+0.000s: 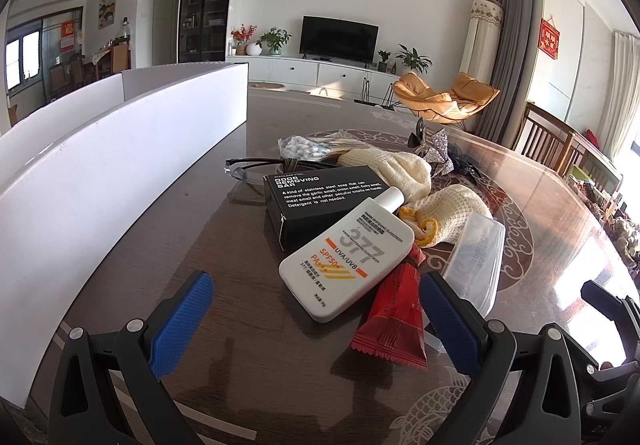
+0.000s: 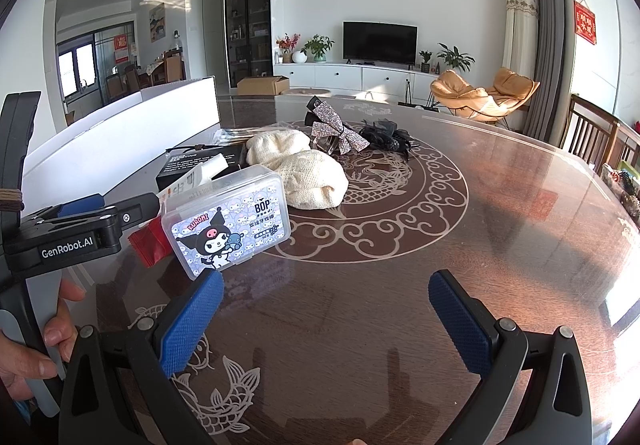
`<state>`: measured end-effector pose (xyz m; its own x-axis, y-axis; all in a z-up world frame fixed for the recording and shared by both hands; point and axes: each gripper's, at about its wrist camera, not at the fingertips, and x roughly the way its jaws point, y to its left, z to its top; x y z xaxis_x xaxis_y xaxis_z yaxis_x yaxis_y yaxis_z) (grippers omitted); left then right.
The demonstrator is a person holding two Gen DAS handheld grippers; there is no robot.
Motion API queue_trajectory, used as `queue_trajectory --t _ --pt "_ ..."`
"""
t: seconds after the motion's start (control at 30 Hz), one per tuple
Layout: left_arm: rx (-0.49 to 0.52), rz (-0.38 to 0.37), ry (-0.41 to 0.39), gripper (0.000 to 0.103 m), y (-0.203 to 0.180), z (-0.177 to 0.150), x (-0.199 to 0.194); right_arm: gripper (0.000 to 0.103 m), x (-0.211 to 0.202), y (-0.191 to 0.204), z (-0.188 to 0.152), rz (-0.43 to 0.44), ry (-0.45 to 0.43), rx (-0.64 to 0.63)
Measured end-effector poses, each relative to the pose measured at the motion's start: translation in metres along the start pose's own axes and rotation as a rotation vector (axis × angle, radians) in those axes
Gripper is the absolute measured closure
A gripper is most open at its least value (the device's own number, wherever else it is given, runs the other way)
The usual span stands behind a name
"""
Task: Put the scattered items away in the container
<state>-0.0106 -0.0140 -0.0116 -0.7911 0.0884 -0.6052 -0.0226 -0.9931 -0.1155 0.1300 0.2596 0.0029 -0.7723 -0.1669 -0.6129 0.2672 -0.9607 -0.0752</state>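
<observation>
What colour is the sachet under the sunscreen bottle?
Red sachet, clearest in the left wrist view.

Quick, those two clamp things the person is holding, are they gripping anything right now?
Left gripper: open, holding nothing; the sunscreen bottle lies between its fingers.
Right gripper: open, holding nothing, only bare table between its fingers.

Each black claw carries blue ribbed pads, silver screws and white "GenRobot.AI" lettering.
</observation>
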Motion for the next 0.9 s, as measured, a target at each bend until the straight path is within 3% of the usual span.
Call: queue_trajectory --t 0.13,0.3,0.47,0.6,0.7,0.9 --pt "0.006 -0.005 0.011 0.000 -0.003 0.000 0.001 0.000 -0.001 0.002 -0.002 -0.009 0.012 -0.014" --pt "0.090 -0.036 0.122 0.000 -0.002 -0.006 0.001 0.000 -0.001 0.001 0.000 -0.012 0.055 -0.034" --pt "0.169 0.045 0.166 0.000 0.002 -0.020 -0.007 0.001 -0.004 -0.001 0.001 0.003 0.046 -0.019" --pt "0.128 0.031 0.170 0.000 0.005 -0.018 -0.015 0.000 0.001 0.002 0.001 0.038 0.047 -0.038" --pt "0.153 0.056 0.152 0.000 -0.001 -0.015 -0.020 0.000 0.011 0.011 0.002 0.061 0.089 -0.091" --pt "0.190 0.077 0.139 0.000 0.005 -0.014 -0.031 0.001 0.036 0.052 0.015 0.152 0.089 -0.185"
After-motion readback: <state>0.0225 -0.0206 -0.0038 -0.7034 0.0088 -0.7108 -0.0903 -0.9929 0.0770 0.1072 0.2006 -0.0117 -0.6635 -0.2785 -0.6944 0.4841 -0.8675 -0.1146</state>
